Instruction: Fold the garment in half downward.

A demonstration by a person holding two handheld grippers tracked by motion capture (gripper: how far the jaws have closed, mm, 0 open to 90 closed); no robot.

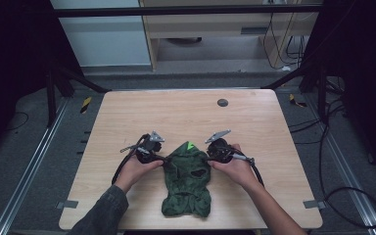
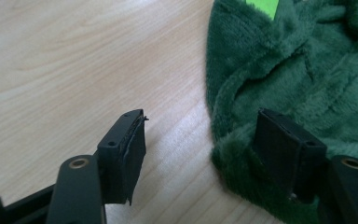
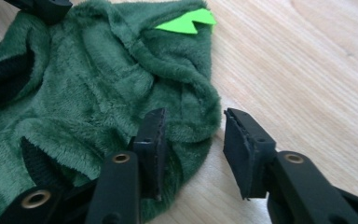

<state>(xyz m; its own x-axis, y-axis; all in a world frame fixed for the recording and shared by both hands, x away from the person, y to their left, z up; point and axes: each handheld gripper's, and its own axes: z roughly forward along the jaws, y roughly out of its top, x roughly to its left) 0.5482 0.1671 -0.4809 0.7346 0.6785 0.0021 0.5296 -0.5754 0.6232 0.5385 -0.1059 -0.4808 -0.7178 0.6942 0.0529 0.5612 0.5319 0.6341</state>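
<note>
A dark green fleece garment (image 1: pixel 186 188) with a bright green tab (image 1: pixel 190 145) at its far end lies flat near the table's front edge. It has dark openings in its middle. My left gripper (image 1: pixel 162 158) is at its left edge, the right gripper (image 1: pixel 208 158) at its right edge. In the left gripper view the left gripper (image 2: pixel 203 122) is open, one jaw over bare wood and the other over the garment's (image 2: pixel 317 74) border. The right gripper (image 3: pixel 193 116) is open too, astride the garment's (image 3: pixel 98 84) edge below the tab (image 3: pixel 186 22).
The light wooden table (image 1: pixel 176 112) carries a small dark round disc (image 1: pixel 222 102) near its far edge. Grey tape tabs mark the front corners. Cables (image 1: pixel 342 196) lie on the floor to the right, and black frame legs stand at both far corners.
</note>
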